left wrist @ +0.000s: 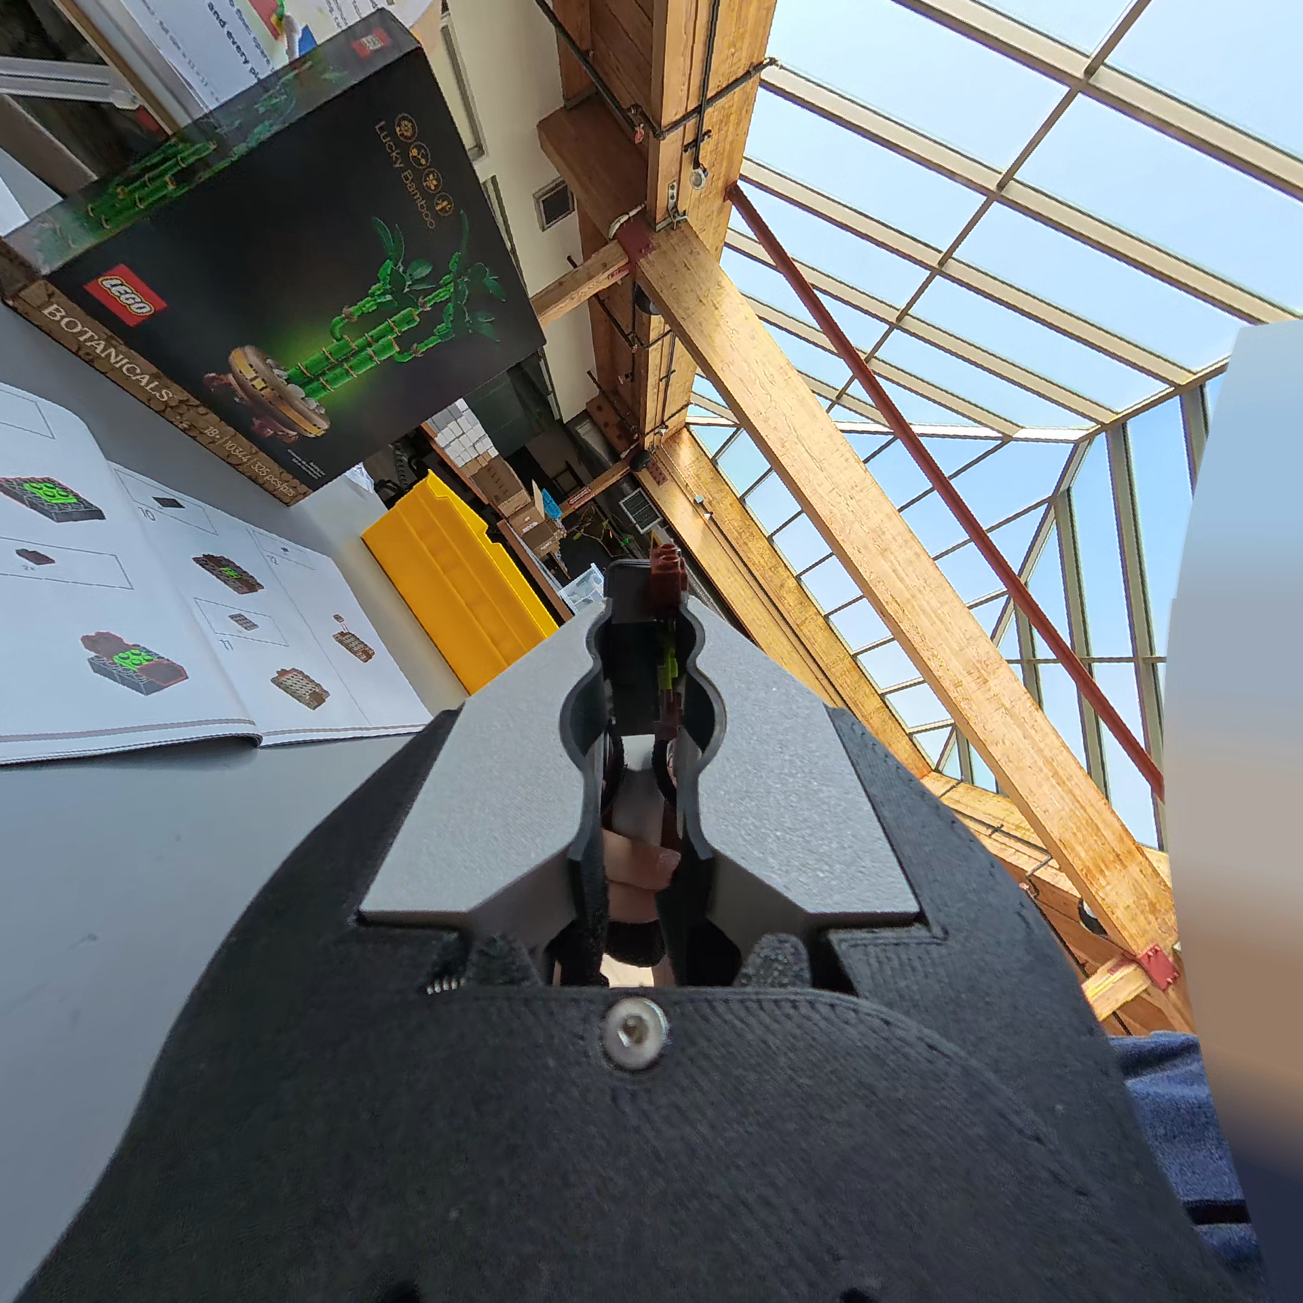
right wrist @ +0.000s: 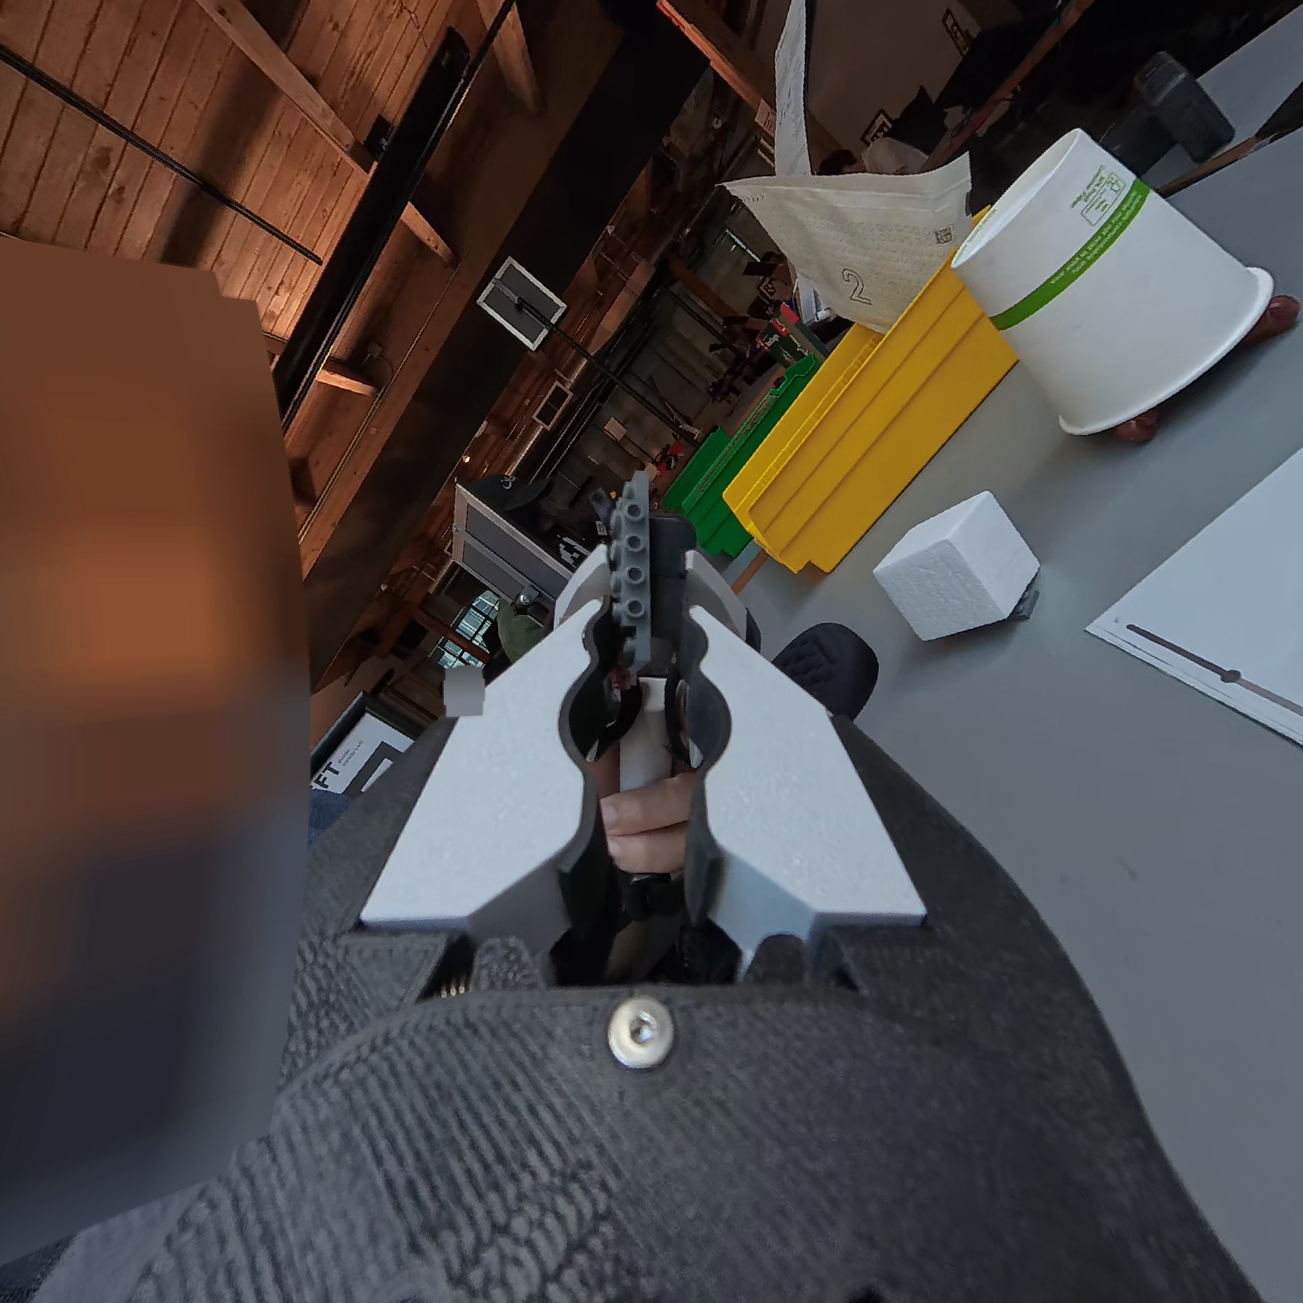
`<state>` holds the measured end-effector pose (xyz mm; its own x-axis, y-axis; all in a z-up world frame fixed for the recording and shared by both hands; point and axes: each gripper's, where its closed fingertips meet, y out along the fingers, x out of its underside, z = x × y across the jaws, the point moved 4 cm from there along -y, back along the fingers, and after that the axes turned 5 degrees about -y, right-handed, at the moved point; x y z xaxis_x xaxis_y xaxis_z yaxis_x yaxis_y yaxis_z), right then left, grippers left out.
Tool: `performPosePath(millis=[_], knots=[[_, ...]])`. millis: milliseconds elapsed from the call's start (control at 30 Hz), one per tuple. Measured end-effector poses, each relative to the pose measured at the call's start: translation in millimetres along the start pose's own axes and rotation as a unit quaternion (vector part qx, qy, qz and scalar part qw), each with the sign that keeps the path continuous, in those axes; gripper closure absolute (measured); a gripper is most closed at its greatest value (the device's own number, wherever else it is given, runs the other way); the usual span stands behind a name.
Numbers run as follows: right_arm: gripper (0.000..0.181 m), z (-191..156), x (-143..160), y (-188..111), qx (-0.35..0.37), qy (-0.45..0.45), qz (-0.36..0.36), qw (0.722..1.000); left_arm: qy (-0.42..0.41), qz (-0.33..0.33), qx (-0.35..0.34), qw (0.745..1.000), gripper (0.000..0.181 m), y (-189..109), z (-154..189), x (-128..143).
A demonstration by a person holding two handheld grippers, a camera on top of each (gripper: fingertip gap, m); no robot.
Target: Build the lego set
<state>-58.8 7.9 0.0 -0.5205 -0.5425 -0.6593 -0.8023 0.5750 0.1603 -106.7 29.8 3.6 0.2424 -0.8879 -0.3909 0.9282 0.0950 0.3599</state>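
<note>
So at this point I had both tools up off the grey table, pointing at each other. My left gripper was clamped tight on the small black-and-brown brick sub-assembly with a bit of lime green in it, its brown studded end poking past the fingertips. My right gripper was pinched shut on a thin dark grey studded plate, held edge-on with the row of studs facing left in the right wrist view. I figured I was about to press the plate onto the block, per the open instruction booklet lying flat beside the black set box with green bamboo art. Handling-wise, these bits should be super light and totally rigid, but slick plastic, so a plate that thin can pivot or pop out if you squeeze off-centre. I'd say grab it by the long edges near the middle and leave the mating end free. The sub-assembly probably cracks apart at its seams if pushed crooked, so the push wants to go straight along the studs. Off to the side sat a yellow plastic bin, an upside-down white paper cup with a green stripe and a white foam cube.
</note>
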Motion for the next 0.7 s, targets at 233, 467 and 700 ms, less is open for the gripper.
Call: performPosePath(millis=[233,467,700], knots=[[0.165,1.0,0.8,-0.3,-0.011,0.002,0.008,1.000,-0.005,-0.001,0.002,1.000,0.168,0.7,-0.1,0.7],[0.165,-0.2,2.0,0.9,-0.004,0.002,-0.001,1.000,0.032,-0.004,-0.004,0.999,0.168,-1.3,1.1,1.3],[0.157,-8.9,-9.8,-6.5,0.012,-0.040,0.011,0.999,0.021,0.007,0.018,1.000,0.169,-4.7,5.7,-3.5]])
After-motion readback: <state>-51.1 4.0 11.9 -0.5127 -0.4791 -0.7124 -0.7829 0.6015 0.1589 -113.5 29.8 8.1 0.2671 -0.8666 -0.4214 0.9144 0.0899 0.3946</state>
